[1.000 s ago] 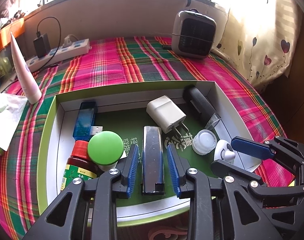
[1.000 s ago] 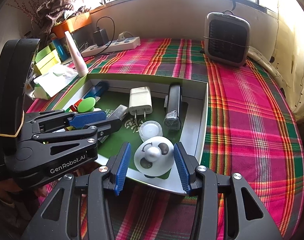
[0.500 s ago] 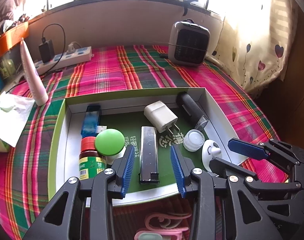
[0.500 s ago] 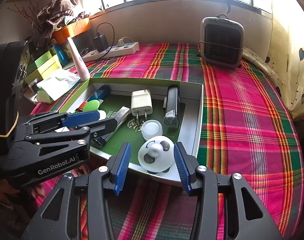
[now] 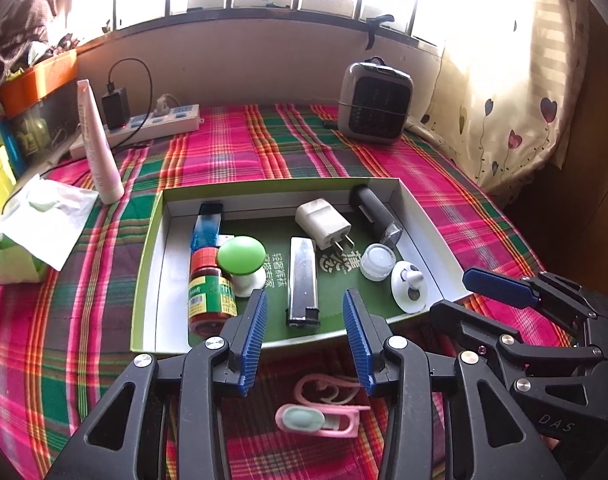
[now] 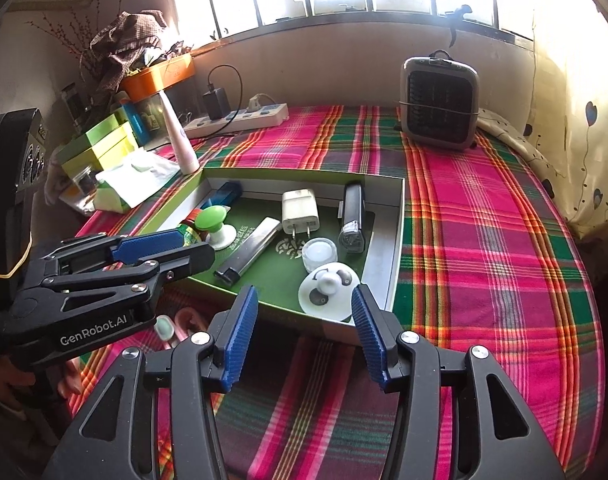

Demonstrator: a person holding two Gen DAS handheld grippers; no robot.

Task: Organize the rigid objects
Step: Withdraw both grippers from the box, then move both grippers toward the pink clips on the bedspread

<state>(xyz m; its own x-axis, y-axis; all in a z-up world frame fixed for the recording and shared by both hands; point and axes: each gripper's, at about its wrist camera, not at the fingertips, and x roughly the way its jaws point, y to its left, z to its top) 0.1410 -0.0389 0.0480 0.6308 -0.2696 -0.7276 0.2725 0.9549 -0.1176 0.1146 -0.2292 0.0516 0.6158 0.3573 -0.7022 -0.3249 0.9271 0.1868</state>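
The left gripper [image 5: 304, 332] has its blue fingers [image 5: 253, 336] apart, and they have just been opening; nothing is between them. They hang over the near rim of a shallow green box [image 5: 142, 280], and the silver lighter [image 5: 303, 280] lies in the box beyond the gap, not touched. The right gripper [image 6: 304, 332] also has its fingers [image 6: 240, 340] spread and just opening further, and they are empty. The round white panda-face piece [image 6: 328, 288] sits in the near right corner of the box, just beyond these fingers.

Inside the box, going from the lighter to the left, there is a green mushroom-shaped piece [image 5: 241, 256], a jar with a red cap [image 5: 208, 292] lying on its side, and a blue USB stick [image 5: 207, 228]. To the right there is a white plug adapter [image 5: 323, 224], a small clear round pot [image 5: 378, 261] and a black cylinder-like device [image 5: 374, 212] along the right wall.

On the near side of the box, on the plaid cloth [image 5: 84, 320] that covers the surface, lies a pink plastic clip [image 5: 320, 420]. Farther away are a pink tube [image 5: 98, 148] standing upright, a white power strip [image 5: 156, 126] and a small grey heater [image 5: 374, 106] near the wall.
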